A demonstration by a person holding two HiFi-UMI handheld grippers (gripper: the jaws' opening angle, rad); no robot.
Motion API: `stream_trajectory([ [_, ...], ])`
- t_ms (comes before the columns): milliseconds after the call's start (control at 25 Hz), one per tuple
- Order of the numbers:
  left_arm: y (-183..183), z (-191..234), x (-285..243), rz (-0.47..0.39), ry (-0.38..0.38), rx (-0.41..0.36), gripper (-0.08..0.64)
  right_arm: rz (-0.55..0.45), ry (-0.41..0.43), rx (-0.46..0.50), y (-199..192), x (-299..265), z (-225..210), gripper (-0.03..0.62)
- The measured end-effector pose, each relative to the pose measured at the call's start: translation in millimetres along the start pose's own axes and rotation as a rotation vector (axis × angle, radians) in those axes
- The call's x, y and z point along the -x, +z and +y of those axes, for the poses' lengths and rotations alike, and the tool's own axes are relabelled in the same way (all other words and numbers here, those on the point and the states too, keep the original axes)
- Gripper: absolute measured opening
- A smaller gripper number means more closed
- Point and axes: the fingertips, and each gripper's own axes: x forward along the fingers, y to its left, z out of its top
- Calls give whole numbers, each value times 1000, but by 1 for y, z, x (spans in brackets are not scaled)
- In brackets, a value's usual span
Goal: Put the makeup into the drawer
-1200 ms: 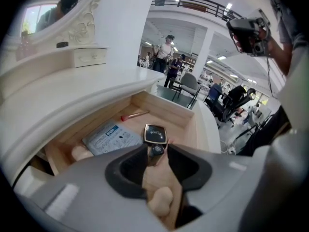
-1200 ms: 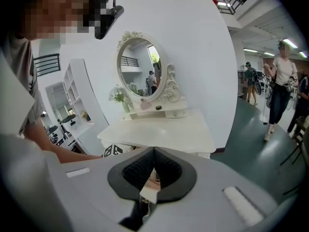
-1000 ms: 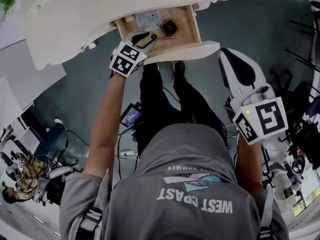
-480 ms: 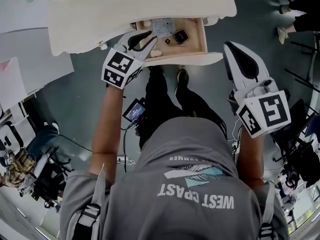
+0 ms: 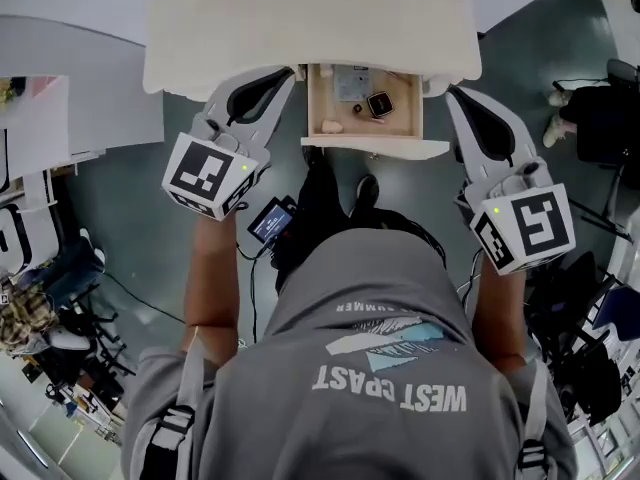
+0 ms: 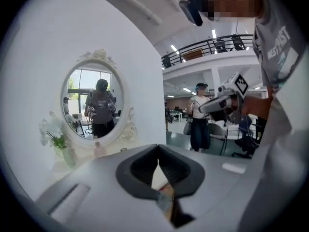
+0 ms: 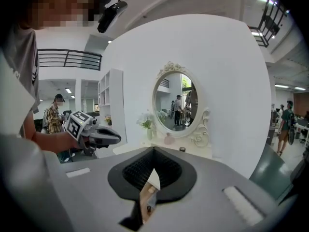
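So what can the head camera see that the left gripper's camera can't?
Only the head view shows the open drawer with a small dark case inside. Only the left gripper view shows the oval mirror, the white flowers and a balcony railing up high. Both show the dressing table, the right gripper and the shut left gripper.

Cream dressing table (image 5: 300, 28), pale wood drawer (image 5: 322, 103) — the left gripper (image 5: 288, 73) and right gripper (image 5: 452, 93) are light grey with black-and-white square markers; the shirt (image 5: 380, 358) is grey, white-lettered.
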Motion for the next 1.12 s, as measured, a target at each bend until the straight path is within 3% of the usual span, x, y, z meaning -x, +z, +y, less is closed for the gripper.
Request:
stream_trajectory([
  [320,83,-5,79,-133,148,-66,2,-59,50,77,32,20,17,0],
  [600,129,-27,124,-210,235,-132,2,-99,90,135,52,40,30,-2],
  [1120,133,-50,124,-212,232,-141,2,-118,86,129,50,65,24,-2],
])
